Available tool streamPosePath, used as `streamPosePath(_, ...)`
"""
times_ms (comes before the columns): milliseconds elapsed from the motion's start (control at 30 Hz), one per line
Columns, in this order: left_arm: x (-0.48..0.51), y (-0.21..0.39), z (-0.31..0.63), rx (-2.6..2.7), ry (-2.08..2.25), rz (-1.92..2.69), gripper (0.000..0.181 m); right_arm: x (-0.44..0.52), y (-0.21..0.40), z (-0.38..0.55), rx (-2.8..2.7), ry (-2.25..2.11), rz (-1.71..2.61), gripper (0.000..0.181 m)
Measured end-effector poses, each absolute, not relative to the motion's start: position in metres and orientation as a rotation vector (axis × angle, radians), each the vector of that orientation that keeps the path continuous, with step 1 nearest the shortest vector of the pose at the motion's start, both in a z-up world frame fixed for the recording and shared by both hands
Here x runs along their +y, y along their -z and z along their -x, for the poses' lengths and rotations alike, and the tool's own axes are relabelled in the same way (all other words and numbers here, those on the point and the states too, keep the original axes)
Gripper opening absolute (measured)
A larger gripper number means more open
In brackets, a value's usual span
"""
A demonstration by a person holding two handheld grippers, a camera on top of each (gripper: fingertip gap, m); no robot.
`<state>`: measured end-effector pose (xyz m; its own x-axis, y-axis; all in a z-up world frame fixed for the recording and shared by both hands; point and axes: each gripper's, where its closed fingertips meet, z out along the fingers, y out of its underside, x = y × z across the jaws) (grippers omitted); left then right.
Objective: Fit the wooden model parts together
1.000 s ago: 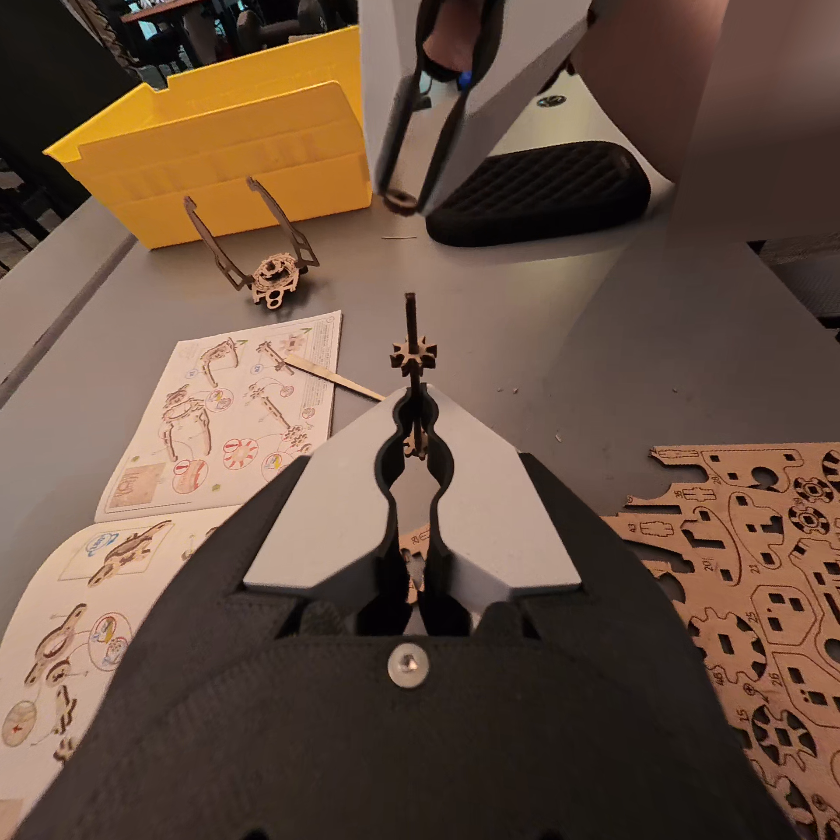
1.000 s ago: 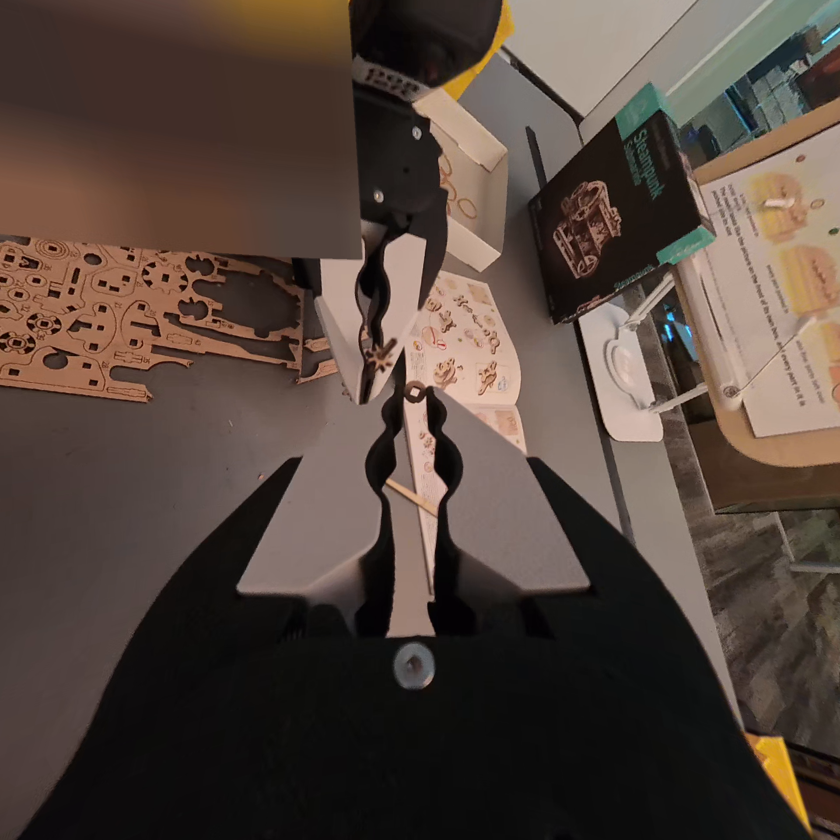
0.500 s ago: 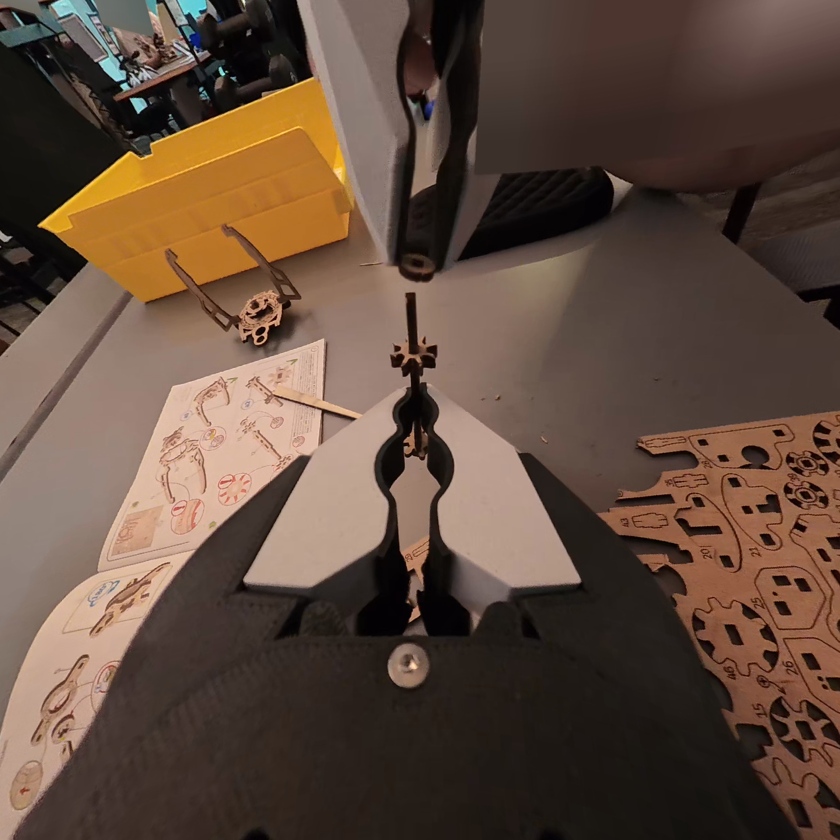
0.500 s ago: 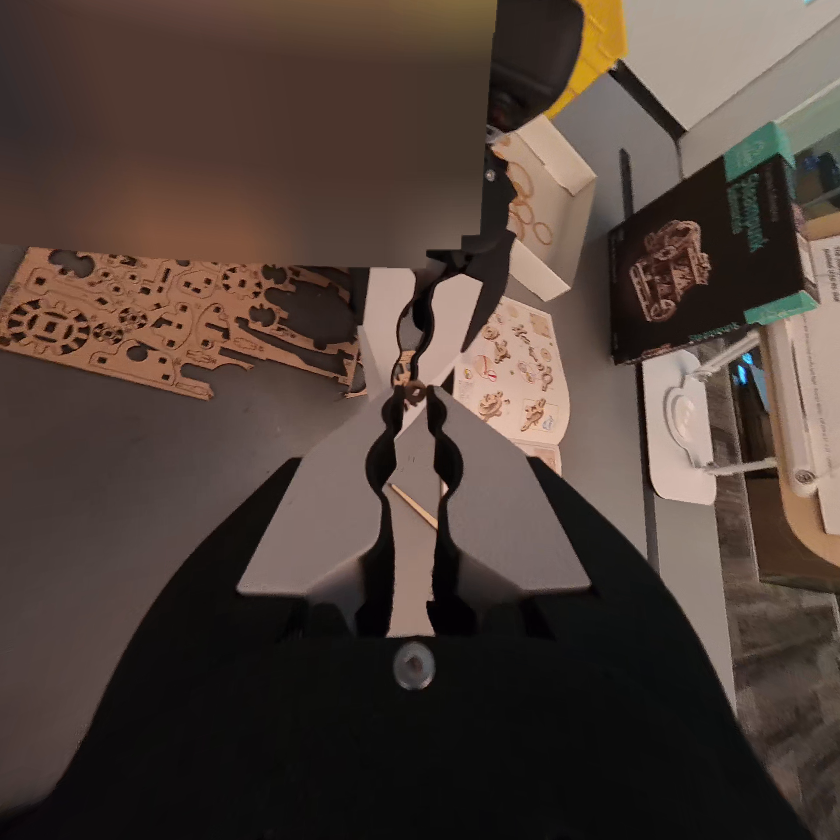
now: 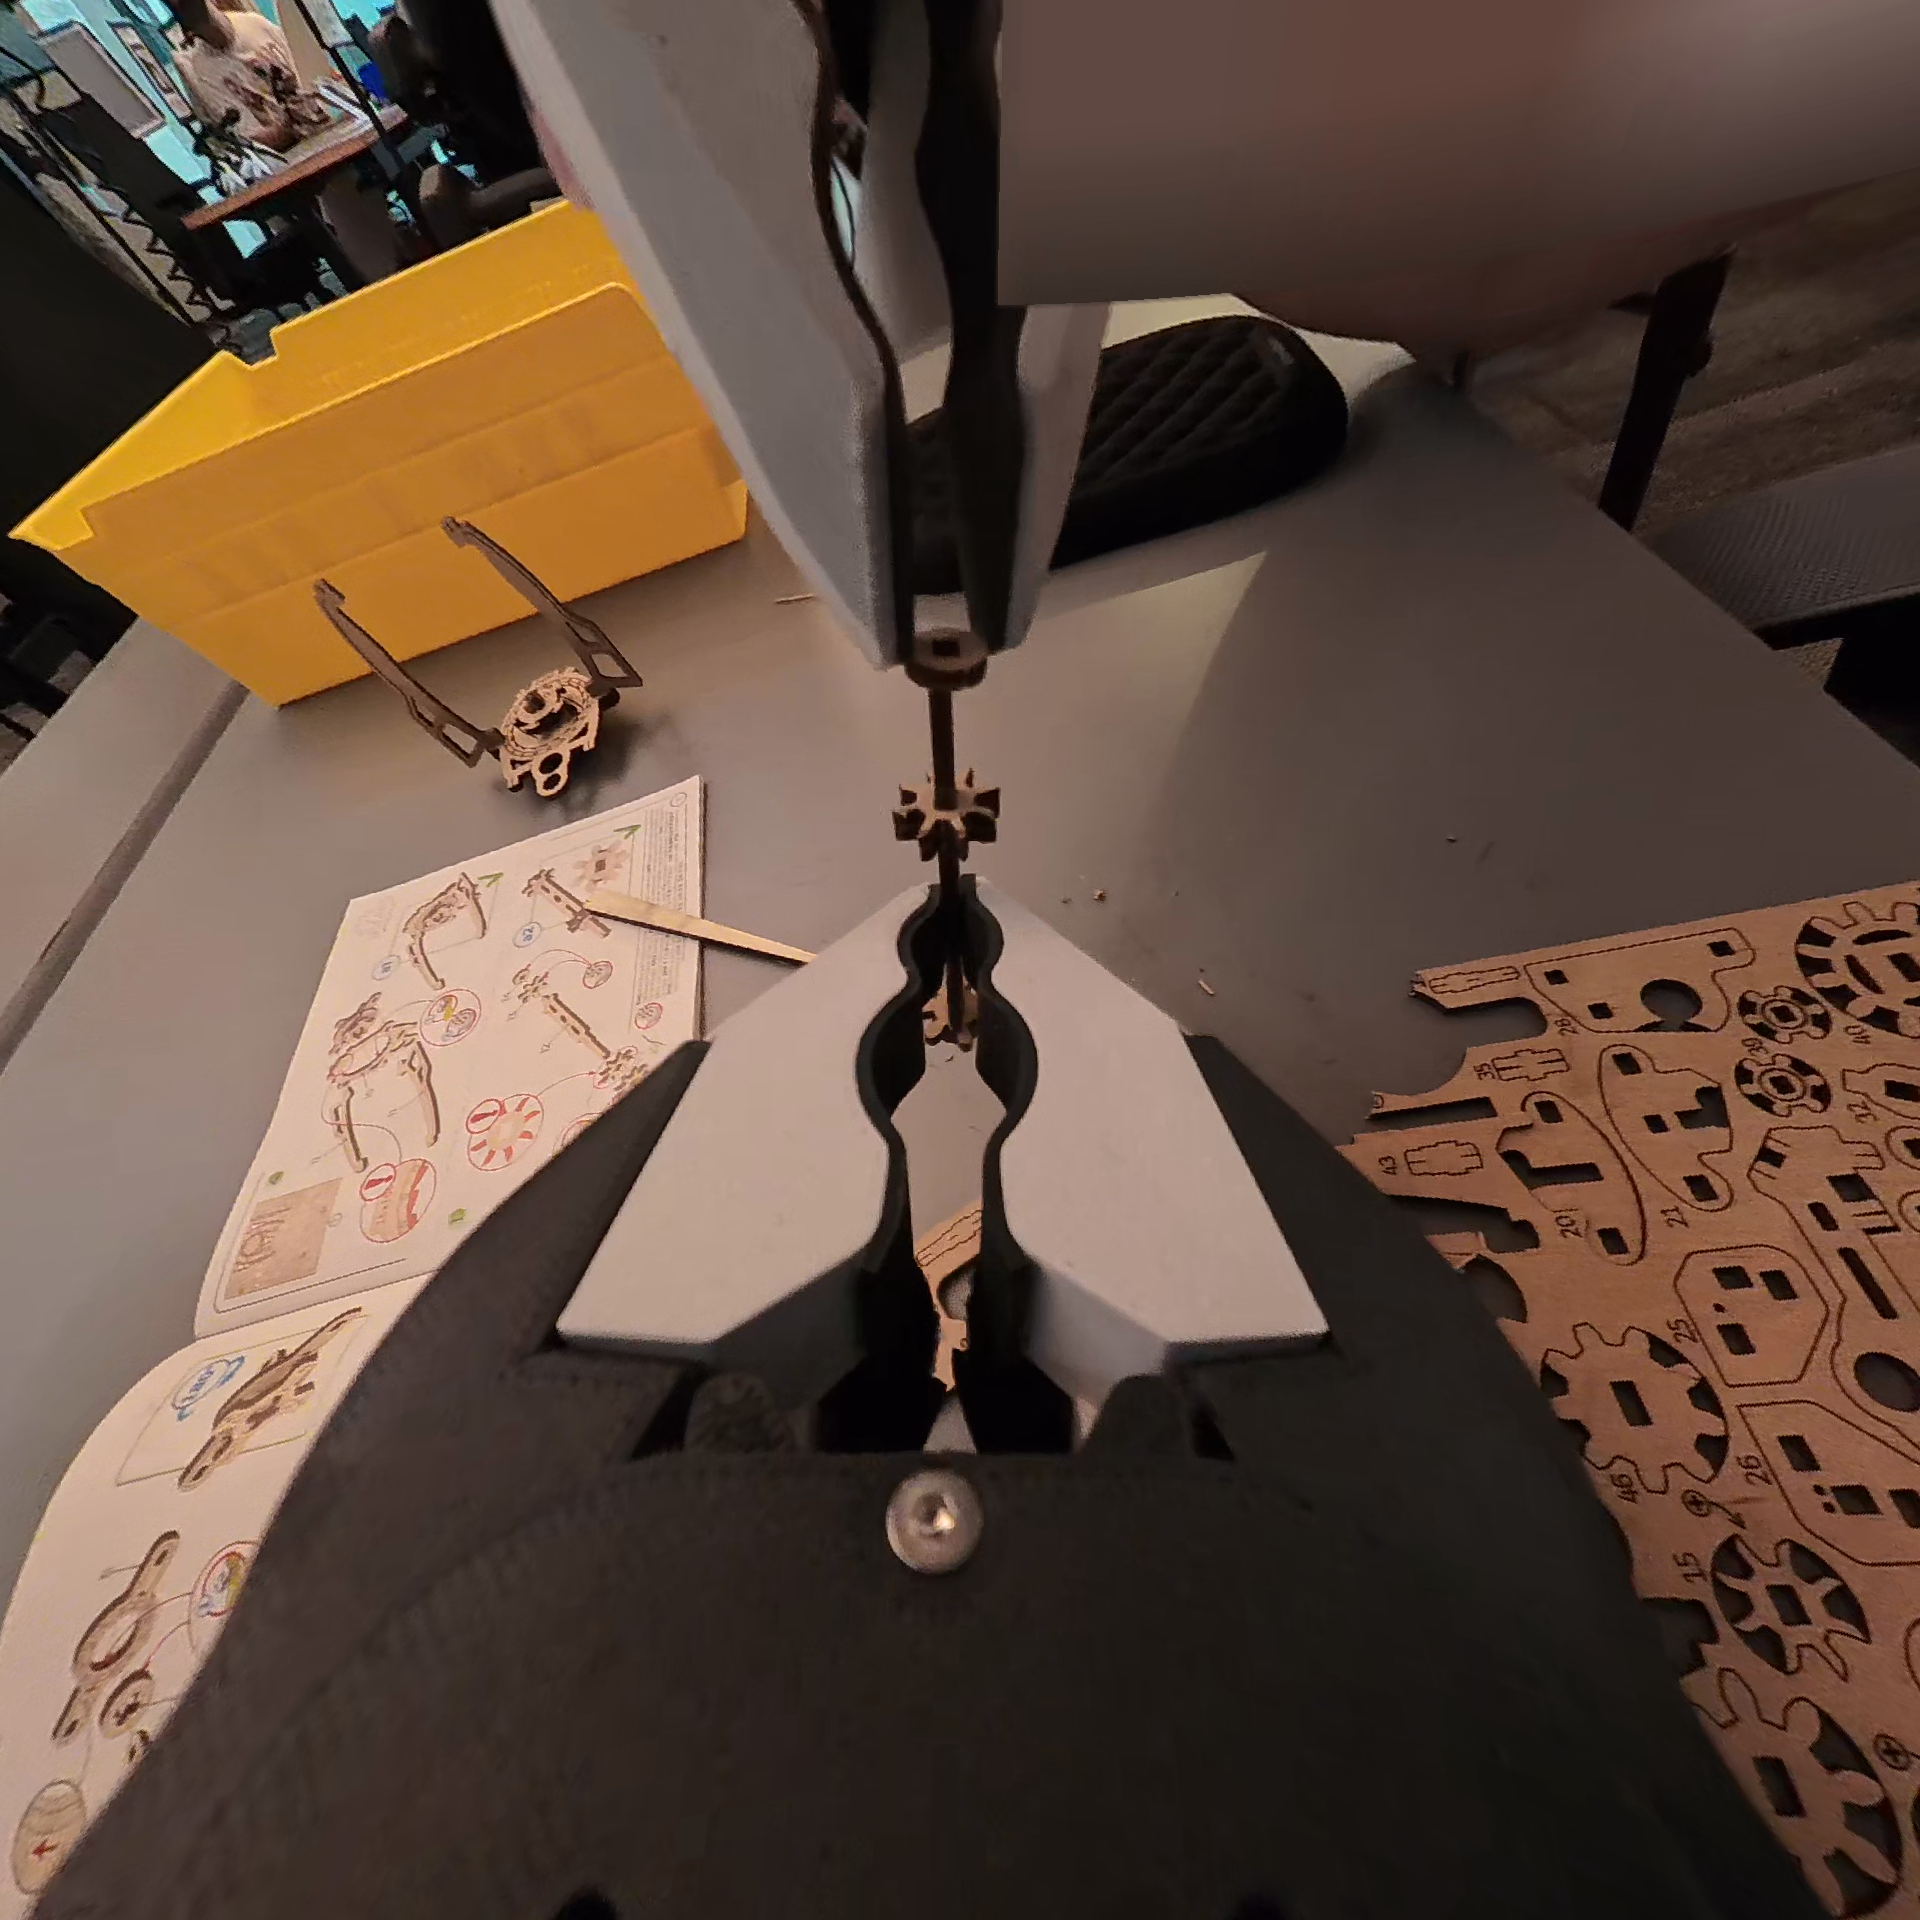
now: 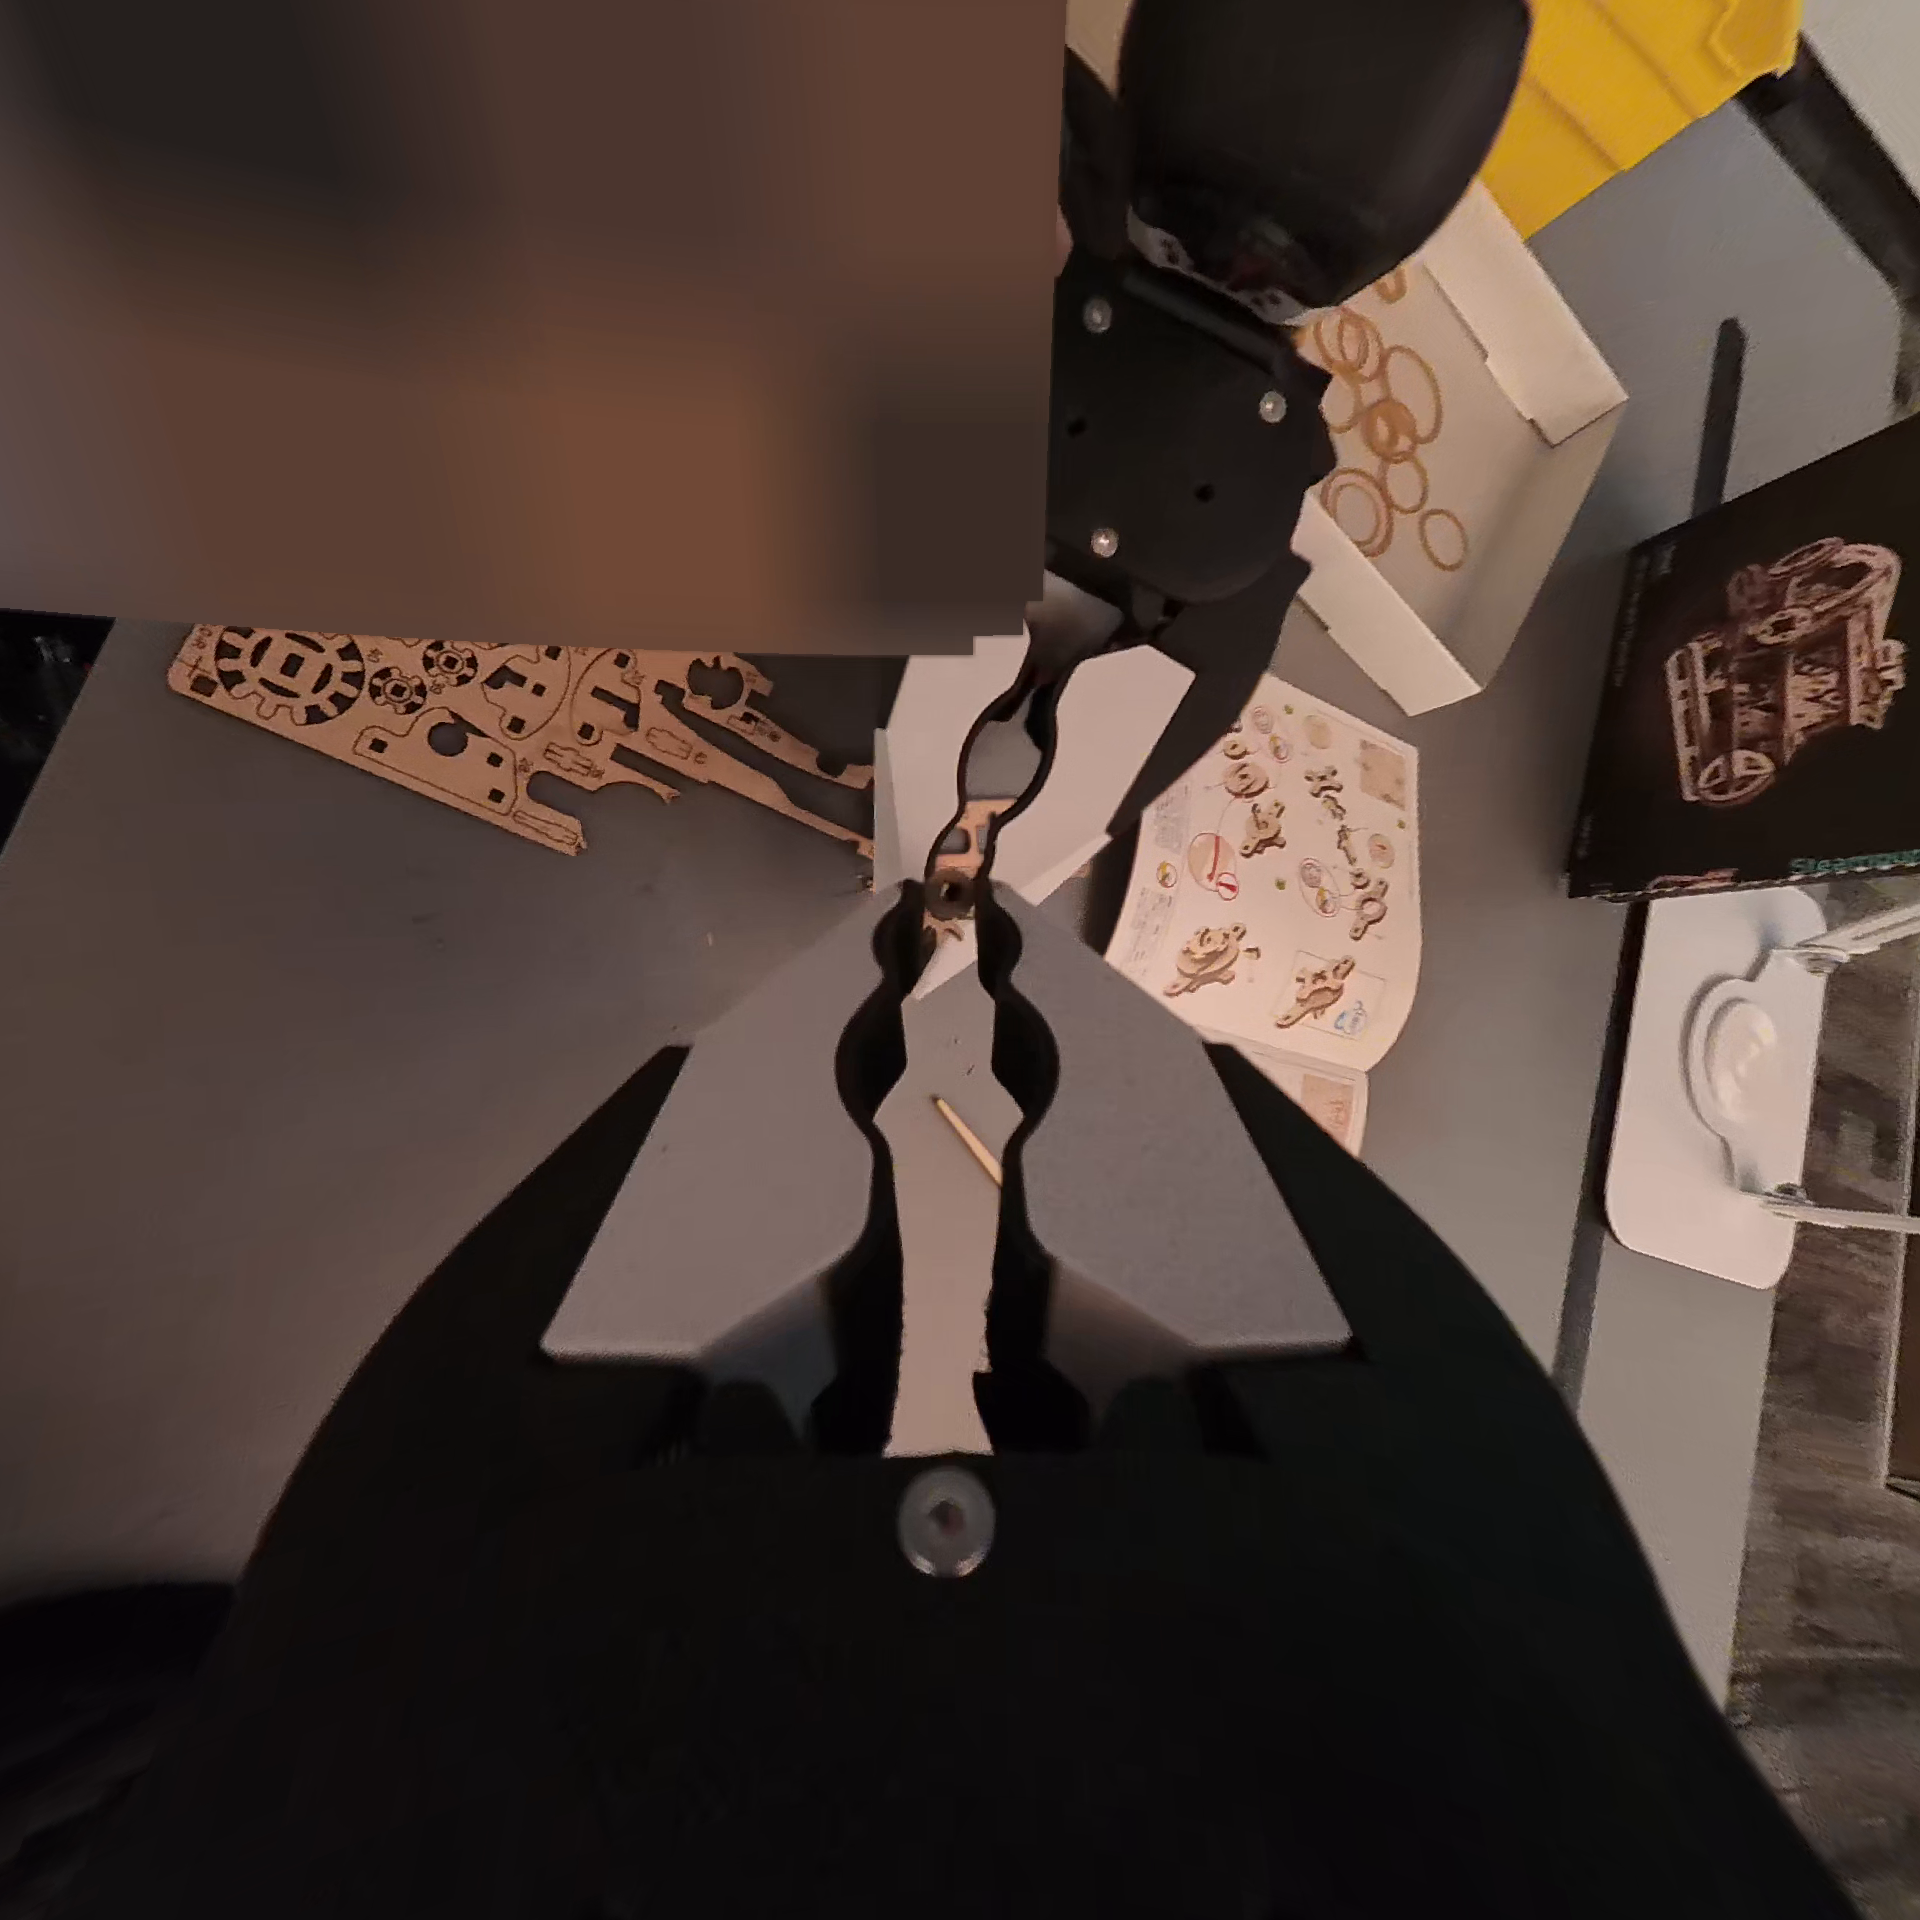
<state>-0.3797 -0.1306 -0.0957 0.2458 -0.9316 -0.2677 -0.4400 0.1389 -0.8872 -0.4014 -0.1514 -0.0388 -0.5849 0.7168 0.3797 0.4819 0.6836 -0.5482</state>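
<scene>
Closing in from twelve o'clock, the right gripper [image 5: 943, 649] — clamped on a small wooden ring [image 5: 943, 657] — now meets the axle [image 5: 940, 743] tip; left gripper [image 5: 948, 902] pinches that geared axle upright above the table [image 5: 1403, 727].

On the grey table [image 5: 1351, 727] stand a yellow plastic bin [image 5: 395, 468], a black quilted pad [image 5: 1195, 416], and a white cardboard tray [image 6: 1455, 582] of tan rubber bands [image 6: 1382, 436], with a white lamp base [image 6: 1714, 1091] beside the table.
</scene>
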Motion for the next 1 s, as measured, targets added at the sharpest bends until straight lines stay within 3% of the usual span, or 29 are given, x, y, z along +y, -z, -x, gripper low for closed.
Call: streamPosePath(1000,-0.146,0.114,0.365,1.478,0.556,1.523,0.002,-0.154,0.070,0.387,-2.308,-0.564,1.186,0.008)
